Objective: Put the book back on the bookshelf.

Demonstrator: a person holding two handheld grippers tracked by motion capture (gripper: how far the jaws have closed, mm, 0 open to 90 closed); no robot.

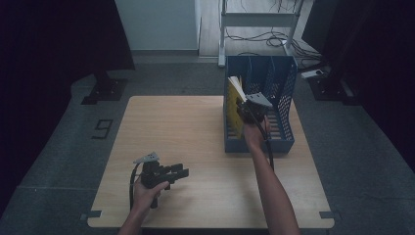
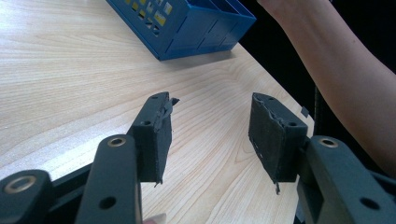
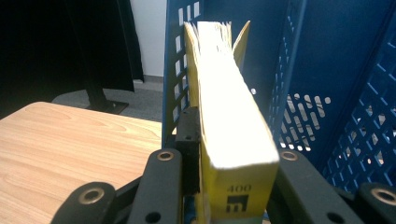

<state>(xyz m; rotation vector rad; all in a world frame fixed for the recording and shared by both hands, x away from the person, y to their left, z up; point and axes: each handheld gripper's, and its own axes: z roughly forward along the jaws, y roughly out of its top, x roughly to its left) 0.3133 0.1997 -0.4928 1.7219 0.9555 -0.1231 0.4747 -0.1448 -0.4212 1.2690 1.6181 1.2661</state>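
Observation:
A thick yellow book (image 1: 234, 105) stands upright in the leftmost slot of a blue file rack (image 1: 259, 145). My right gripper (image 1: 248, 111) is at the rack's open front, shut on the book. In the right gripper view the book (image 3: 229, 116) sits between the jaws, spine towards the camera, its pages fanning at the far end. The left pad (image 3: 189, 128) presses its cover, while the right pad is hidden behind the book. My left gripper (image 1: 183, 172) rests low over the table's front left, pointing right. Its jaws (image 2: 210, 128) stand open with only bare wood between them.
The rack's perforated dividers (image 3: 299, 84) rise just right of the book, with vacant slots beyond. The wooden table (image 1: 186, 127) spreads wide between the two hands. The rack's corner (image 2: 196, 28) and the person's right forearm (image 2: 336, 70) lie ahead of the left gripper.

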